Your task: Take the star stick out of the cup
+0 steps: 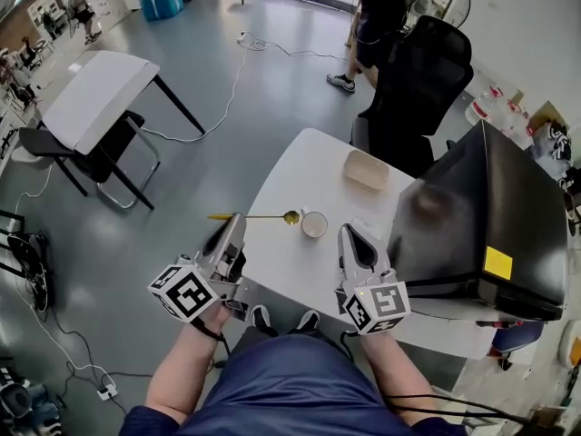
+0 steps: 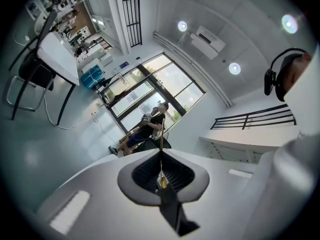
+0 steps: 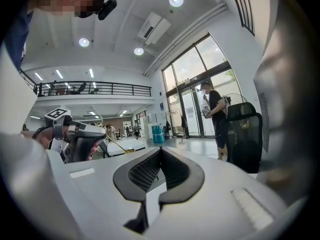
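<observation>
Status: extraction looks done.

- Left hand-held gripper (image 1: 238,222): jaws closed on the star stick (image 1: 263,216). The left gripper view confirms this: the thin gold shaft (image 2: 161,140) is pinched right at the tips (image 2: 161,152) and runs on past them.
- The stick lies roughly level in the head view, above the near-left edge of the white tabletop (image 1: 300,166). Its broader gold end, presumably the star, sits just left of the cup (image 1: 314,224). It is beside the rim, not inside. I cannot tell whether that end touches the cup wall.
- The cup stands upright on the tabletop. From above its inside appears to hold nothing else.
- Right hand-held gripper (image 1: 352,236): just right of the cup and apart from it. Its own view shows the jaw tips (image 3: 160,150) meeting with nothing between them, so it is closed and empty. It is not steadying the cup.
- Also on the tabletop: a shallow beige dish (image 1: 367,169) further back and a large black box (image 1: 481,216) at the right.

Judgement: the stick is out of the cup. What is left, at most, is to carry the star end away from the rim and put the stick down somewhere. The grip sits toward the far end from the star, so that end may swing and clip the cup.
</observation>
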`<state>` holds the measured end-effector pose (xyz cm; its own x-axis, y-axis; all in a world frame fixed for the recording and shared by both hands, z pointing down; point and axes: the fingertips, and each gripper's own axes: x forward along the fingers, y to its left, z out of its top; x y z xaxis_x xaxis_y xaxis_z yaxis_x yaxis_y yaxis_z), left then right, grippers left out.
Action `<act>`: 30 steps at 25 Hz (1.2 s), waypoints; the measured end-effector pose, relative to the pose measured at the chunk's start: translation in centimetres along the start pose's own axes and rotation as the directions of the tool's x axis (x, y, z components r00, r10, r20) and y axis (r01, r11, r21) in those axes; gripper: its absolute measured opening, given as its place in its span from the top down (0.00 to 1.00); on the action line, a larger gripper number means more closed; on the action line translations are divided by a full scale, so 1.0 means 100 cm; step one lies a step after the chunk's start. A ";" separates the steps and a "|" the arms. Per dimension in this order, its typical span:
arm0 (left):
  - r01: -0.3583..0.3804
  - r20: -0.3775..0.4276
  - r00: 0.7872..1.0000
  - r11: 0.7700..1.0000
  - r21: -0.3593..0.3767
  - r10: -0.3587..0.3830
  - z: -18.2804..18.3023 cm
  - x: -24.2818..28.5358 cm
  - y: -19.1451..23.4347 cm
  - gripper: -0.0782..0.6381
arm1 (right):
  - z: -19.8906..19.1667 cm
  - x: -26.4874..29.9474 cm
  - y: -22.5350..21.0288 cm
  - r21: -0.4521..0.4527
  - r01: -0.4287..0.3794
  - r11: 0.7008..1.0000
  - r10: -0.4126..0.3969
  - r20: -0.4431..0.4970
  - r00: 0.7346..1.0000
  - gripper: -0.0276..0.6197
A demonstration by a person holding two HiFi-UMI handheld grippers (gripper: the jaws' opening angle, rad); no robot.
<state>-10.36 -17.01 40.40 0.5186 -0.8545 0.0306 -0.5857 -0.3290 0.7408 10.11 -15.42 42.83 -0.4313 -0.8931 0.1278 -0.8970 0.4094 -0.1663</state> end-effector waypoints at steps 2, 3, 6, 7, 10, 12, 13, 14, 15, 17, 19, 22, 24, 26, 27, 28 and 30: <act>0.006 0.006 1.000 1.000 -0.002 -0.006 0.001 -0.001 0.000 0.88 | 0.000 0.001 0.000 -0.006 0.000 1.000 0.000 0.000 1.000 0.95; 0.009 0.007 1.000 1.000 -0.004 -0.009 0.001 -0.002 -0.001 0.88 | -0.001 0.001 0.001 -0.008 0.001 1.000 -0.001 -0.005 1.000 0.95; 0.015 0.015 1.000 1.000 0.000 -0.015 0.000 -0.006 -0.003 0.88 | -0.006 -0.002 0.003 -0.022 -0.003 1.000 0.003 -0.024 1.000 0.95; 0.014 0.019 1.000 1.000 0.007 -0.014 0.002 -0.007 -0.003 0.88 | -0.006 -0.001 0.005 -0.027 -0.008 1.000 0.007 -0.026 1.000 0.95; 0.002 0.030 1.000 1.000 0.027 -0.003 0.005 -0.010 0.001 0.88 | -0.004 0.000 0.007 -0.033 -0.014 0.999 0.013 -0.024 1.000 0.95; -0.004 0.031 1.000 1.000 0.027 0.003 0.005 -0.012 0.004 0.88 | -0.003 0.000 0.008 -0.032 -0.012 0.999 0.011 -0.019 1.000 0.95; -0.006 0.031 1.000 1.000 0.026 0.005 0.005 -0.014 0.006 0.88 | -0.003 0.000 0.009 -0.030 -0.011 1.000 0.010 -0.018 1.000 0.95; -0.004 0.032 0.999 1.000 0.026 0.003 0.005 -0.015 0.007 0.88 | -0.003 -0.001 0.010 -0.027 -0.009 1.000 0.009 -0.017 1.000 0.95; -0.004 0.032 0.999 1.000 0.025 0.003 0.005 -0.016 0.007 0.88 | -0.003 -0.002 0.010 -0.025 -0.008 1.000 0.008 -0.016 1.000 0.95; -0.008 0.026 1.000 1.000 0.025 0.008 0.004 -0.016 0.006 0.88 | -0.004 -0.004 0.009 -0.022 -0.005 1.000 0.005 -0.015 1.000 0.95; -0.013 0.019 1.000 1.000 0.027 0.013 0.003 -0.015 0.005 0.88 | -0.005 -0.005 0.007 -0.020 -0.002 1.000 0.002 -0.016 1.000 0.95; -0.011 0.013 1.000 1.000 0.030 0.010 0.001 -0.012 0.003 0.88 | -0.005 -0.009 0.004 -0.019 0.007 1.000 -0.007 -0.017 1.000 0.95; -0.007 0.009 1.000 1.000 0.030 0.007 0.000 -0.011 0.001 0.88 | -0.006 -0.011 0.002 -0.017 0.014 1.000 -0.015 -0.018 1.000 0.95; -0.003 0.005 1.000 0.999 0.033 0.003 -0.002 -0.010 -0.001 0.88 | -0.006 -0.014 0.000 -0.017 0.021 1.000 -0.022 -0.018 1.000 0.95; -0.002 0.003 1.000 0.999 0.035 0.001 -0.003 -0.009 -0.002 0.88 | -0.006 -0.015 -0.002 -0.018 0.024 1.000 -0.024 -0.017 1.000 0.95; 0.000 0.001 1.000 0.999 0.036 0.000 -0.004 -0.008 -0.003 0.88 | -0.006 -0.016 -0.003 -0.018 0.027 0.999 -0.027 -0.016 1.000 0.95; 0.003 -0.002 1.000 0.999 0.037 -0.003 -0.005 -0.007 -0.004 0.88 | -0.006 -0.017 -0.004 -0.016 0.030 0.999 -0.030 -0.014 0.999 0.95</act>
<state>-10.18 -16.13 40.38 0.5217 -0.8526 0.0300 -0.6067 -0.3460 0.7157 11.15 -13.97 43.26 -0.4055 -0.9023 0.1465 -0.9109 0.3855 -0.1470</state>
